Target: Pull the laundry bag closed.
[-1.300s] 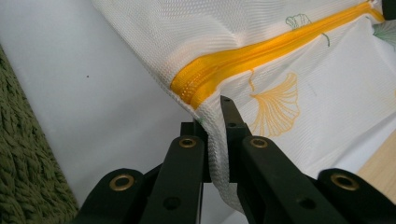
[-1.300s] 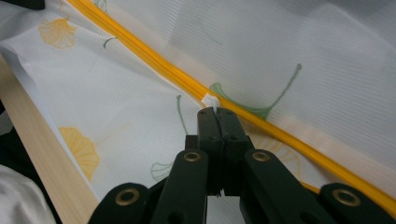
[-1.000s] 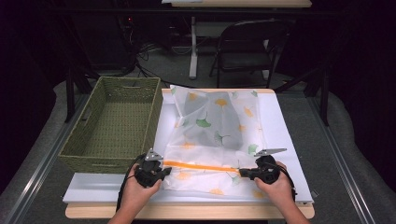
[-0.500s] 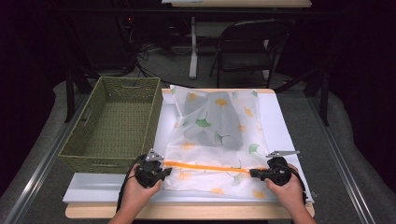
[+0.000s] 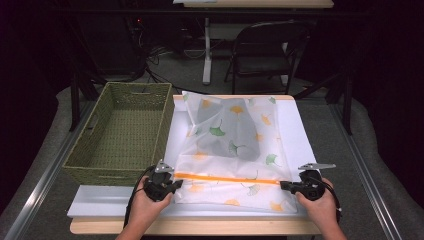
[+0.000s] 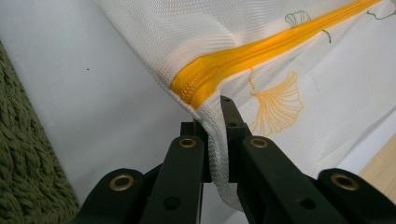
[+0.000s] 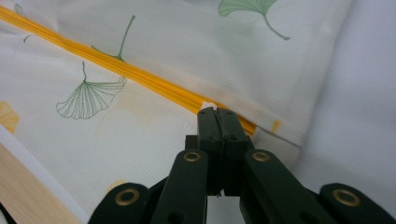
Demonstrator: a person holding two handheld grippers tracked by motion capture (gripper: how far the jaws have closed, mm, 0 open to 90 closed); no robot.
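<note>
Dim room with a black folding chair lay beyond the wooden counter, where a white mesh laundry bag printed with ginkgo leaves rested on a white sheet beside a green woven basket. Left gripper had its fingers pinched on the bag's corner by the orange zipper; right gripper clamped a small white tab at the zipper's far end

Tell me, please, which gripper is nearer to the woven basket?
Left. The left gripper sits by the woven basket's near right corner, clamping the mesh laundry bag at its orange zipper's left end. The right gripper is at the zipper's far end, a bag-width away.
</note>
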